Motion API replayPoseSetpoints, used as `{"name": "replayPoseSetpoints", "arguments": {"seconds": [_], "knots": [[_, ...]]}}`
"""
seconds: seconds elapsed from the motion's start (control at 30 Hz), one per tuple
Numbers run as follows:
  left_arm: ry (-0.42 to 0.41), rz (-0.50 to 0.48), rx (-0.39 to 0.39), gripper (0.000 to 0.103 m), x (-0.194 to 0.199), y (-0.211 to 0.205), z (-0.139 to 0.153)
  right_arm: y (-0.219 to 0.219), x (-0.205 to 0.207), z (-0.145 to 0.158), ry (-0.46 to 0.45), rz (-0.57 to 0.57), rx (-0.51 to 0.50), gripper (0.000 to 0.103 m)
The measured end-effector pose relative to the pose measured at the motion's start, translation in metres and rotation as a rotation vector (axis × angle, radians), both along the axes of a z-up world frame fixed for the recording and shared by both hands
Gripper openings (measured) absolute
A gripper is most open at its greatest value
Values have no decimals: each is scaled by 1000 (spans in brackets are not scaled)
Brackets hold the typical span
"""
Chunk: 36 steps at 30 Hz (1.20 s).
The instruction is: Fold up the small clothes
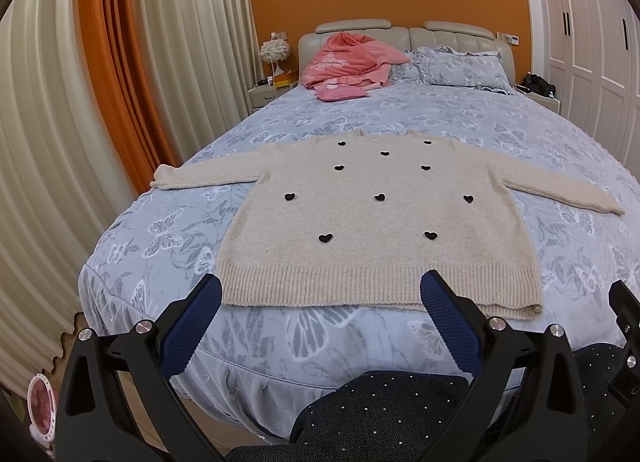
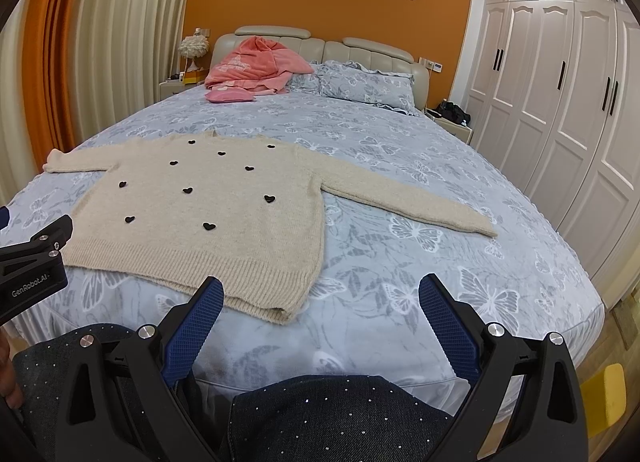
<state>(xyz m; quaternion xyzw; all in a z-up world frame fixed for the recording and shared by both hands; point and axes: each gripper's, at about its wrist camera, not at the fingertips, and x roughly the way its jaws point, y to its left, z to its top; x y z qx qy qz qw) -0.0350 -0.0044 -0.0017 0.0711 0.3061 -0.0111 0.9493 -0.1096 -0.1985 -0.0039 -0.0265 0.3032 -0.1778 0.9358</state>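
A cream knitted sweater with small black hearts lies flat on the bed, sleeves spread to both sides, ribbed hem toward me. It also shows in the right wrist view. My left gripper is open and empty, hovering just before the hem. My right gripper is open and empty, near the hem's right corner. The left gripper's body shows at the left edge of the right wrist view.
The bed has a grey butterfly-print cover. A pink blanket and pillows lie at the headboard. Curtains hang at the left, white wardrobes stand at the right. My dark studded trousers fill the bottom.
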Motion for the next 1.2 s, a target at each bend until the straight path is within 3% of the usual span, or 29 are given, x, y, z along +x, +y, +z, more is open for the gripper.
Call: {"name": "replayPoseSetpoints", "arguments": {"seconds": [0.67, 0.8, 0.97, 1.1, 1.2], "knots": [[0, 1, 0, 97, 0, -1, 0, 0, 1, 0, 2, 1, 3, 97], [8, 0, -8, 97, 1, -2, 1, -8, 2, -1, 16, -5, 53, 97], [84, -30, -59, 97, 14, 4, -1, -61, 10, 2, 14, -43, 277, 97], [119, -22, -116, 97, 35, 8, -3, -123, 45, 0, 60, -127, 213, 97], [129, -19, -136, 98, 56, 0, -1, -187, 75, -7, 99, -206, 242, 97]]}}
